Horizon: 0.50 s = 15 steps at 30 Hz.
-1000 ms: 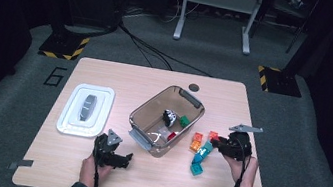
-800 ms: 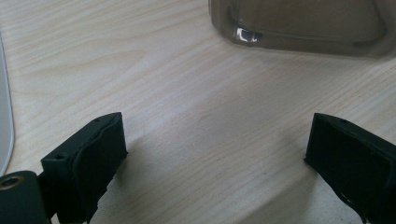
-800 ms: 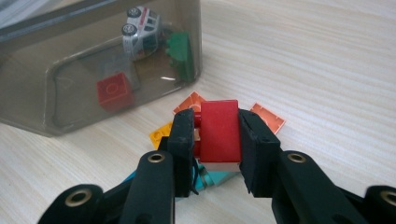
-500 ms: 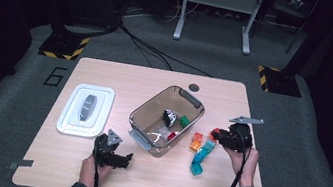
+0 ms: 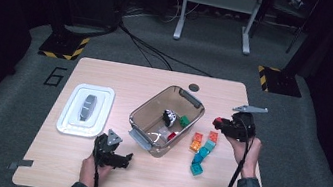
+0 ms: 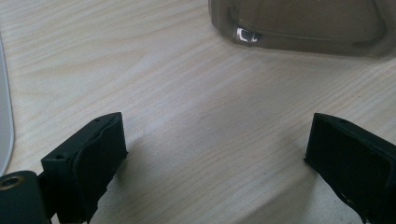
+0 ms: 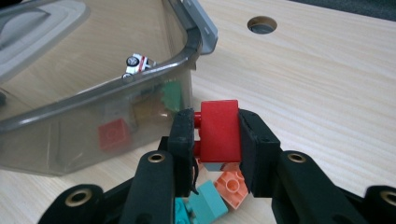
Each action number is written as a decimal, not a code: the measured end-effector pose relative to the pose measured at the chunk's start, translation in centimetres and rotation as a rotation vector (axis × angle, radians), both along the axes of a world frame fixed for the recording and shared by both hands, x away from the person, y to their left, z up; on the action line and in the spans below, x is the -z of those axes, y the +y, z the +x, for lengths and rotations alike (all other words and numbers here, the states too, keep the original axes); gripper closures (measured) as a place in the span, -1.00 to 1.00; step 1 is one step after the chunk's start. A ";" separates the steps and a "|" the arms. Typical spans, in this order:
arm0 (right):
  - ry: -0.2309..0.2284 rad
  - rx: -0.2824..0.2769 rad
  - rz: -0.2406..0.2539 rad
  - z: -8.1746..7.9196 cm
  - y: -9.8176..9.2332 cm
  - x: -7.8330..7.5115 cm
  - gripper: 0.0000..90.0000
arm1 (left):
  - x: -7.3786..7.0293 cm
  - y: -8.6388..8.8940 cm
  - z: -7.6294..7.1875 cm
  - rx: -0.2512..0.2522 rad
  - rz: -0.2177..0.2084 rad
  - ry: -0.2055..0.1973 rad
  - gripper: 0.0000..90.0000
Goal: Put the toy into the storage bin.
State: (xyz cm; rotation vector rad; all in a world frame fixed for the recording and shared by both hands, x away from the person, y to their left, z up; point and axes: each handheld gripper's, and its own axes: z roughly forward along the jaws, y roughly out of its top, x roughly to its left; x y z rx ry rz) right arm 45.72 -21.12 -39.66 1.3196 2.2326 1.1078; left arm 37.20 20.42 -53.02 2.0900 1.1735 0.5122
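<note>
2 tongs | R (image 7: 215, 140) clamps red brick (image 7: 220, 130), underside hidden | L (image 6: 215, 158) spread, empty

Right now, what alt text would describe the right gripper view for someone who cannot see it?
Two black jaws of the right gripper clamp a red brick above orange and teal bricks on a wooden table. A smoky clear bin stands at the left.

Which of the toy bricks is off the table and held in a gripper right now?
The red brick, clamped between the right gripper's fingers. The orange and teal bricks lie loose on the table beside the bin.
</note>
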 end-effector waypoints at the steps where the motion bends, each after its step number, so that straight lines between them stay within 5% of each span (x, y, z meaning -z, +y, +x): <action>1: -0.001 0.000 0.000 0.1 0.0 -0.2 0.52 | 0.0 0.0 0.0 0.000 0.000 0.000 -0.89; 15: -0.047 -0.014 0.009 1.6 1.2 -3.7 0.52 | 0.0 0.0 0.0 0.000 0.000 0.001 -0.89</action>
